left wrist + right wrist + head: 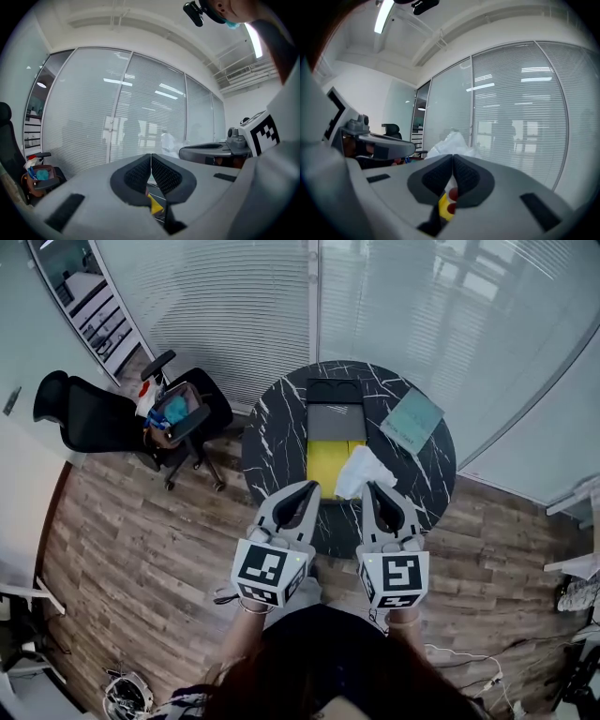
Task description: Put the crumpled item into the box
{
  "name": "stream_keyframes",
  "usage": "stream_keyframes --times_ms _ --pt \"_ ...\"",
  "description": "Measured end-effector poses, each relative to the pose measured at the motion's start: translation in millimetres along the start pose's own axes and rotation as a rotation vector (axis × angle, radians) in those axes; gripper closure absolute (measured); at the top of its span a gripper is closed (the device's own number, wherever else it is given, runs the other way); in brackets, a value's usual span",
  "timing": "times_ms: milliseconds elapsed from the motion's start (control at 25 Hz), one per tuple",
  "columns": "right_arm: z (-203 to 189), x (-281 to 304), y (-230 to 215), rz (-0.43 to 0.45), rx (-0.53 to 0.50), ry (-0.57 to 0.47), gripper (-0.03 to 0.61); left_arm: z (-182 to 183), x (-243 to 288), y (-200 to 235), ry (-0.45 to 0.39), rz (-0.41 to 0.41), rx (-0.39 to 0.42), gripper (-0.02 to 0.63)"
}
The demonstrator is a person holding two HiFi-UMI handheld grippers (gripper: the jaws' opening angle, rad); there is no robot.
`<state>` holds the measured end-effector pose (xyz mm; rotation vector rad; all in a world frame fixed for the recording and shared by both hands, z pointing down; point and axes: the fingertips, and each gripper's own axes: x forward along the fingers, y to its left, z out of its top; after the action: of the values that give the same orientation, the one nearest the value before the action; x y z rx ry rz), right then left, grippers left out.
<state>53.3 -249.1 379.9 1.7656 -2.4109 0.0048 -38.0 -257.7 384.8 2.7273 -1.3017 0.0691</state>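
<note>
A crumpled white item (362,471) lies on the round black marble table (275,432), against the right side of an open box (329,463) with a yellow inside and a dark lid folded back. My left gripper (312,487) hangs shut and empty over the table's near edge, just left of the box's front. My right gripper (372,487) is also shut and empty, right in front of the crumpled item. In the left gripper view the jaws (151,157) meet, and the white item (168,140) shows beyond them. The right gripper view shows closed jaws (453,157) with the white item (450,142) just behind.
A teal book (412,418) lies at the table's far right. A black office chair (112,413) with bags on it stands to the left on the wooden floor. Glass walls with blinds run behind the table.
</note>
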Motion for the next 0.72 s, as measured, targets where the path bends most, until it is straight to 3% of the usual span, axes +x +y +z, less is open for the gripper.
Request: stream_keyframes --times_ms 320,720 --pt "3.3 30.0 3.5 -0.028 -0.026 0.017 0.552 6.7 18.7 26.3 -0.003 -0.05 0.003 0.586" --pt "-12.0 51.2 -0.6 -0.011 -0.049 0.066 0.552 5.5 33.9 42.4 -0.002 -0.031 -0.017 0.586"
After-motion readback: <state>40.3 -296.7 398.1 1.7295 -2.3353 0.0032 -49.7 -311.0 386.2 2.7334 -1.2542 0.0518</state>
